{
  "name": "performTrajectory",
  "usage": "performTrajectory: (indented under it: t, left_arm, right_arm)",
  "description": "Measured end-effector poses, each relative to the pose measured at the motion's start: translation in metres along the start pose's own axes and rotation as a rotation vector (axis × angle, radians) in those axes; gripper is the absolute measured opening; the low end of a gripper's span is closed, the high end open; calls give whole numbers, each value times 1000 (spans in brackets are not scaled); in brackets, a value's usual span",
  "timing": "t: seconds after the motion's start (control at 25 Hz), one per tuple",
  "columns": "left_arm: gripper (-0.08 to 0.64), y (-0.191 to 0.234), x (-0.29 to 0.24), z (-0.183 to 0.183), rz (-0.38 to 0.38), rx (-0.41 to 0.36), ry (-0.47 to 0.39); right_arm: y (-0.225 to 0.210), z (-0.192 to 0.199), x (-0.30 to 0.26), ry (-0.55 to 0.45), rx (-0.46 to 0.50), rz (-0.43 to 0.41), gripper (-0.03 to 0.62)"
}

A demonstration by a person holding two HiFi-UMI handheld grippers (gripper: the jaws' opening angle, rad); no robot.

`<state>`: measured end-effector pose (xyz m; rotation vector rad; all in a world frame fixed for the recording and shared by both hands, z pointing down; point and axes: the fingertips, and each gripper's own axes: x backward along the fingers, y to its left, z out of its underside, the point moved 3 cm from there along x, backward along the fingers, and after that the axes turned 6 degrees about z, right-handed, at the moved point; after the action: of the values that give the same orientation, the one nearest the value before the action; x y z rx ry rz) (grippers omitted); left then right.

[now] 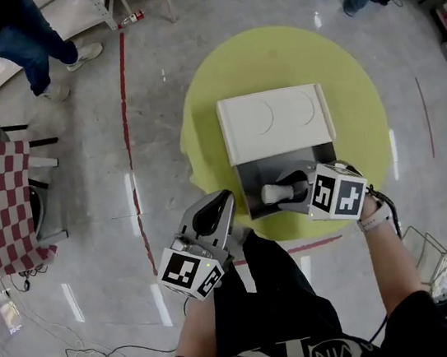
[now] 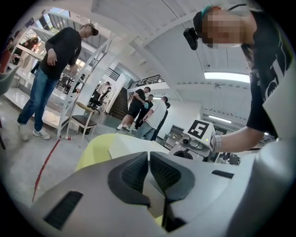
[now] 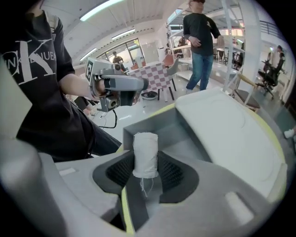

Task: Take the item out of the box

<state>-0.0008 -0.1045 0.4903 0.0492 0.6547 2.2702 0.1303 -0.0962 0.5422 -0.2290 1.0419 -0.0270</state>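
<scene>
Round yellow-green floor mat (image 1: 363, 111) carries an open grey rectangular box (image 1: 249, 182), its white lid (image 1: 275, 120) folded back. Right gripper (image 1: 269, 194) clamps a small white cloth roll (image 3: 145, 155), threads fraying from one end, over the box interior. Left gripper (image 2: 149, 169) jaws are together and empty.

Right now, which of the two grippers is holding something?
The right gripper: a white roll is pinched between its fingers, over the open box. The left gripper has its fingers closed together on nothing.
</scene>
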Motion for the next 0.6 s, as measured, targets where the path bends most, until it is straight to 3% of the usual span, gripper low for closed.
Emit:
performTrajectory:
  t: [0.6]
  left_arm:
    - [21, -11, -20, -22, 56, -52, 18]
  right_arm:
    - [-7, 8, 48, -264, -185, 160, 155]
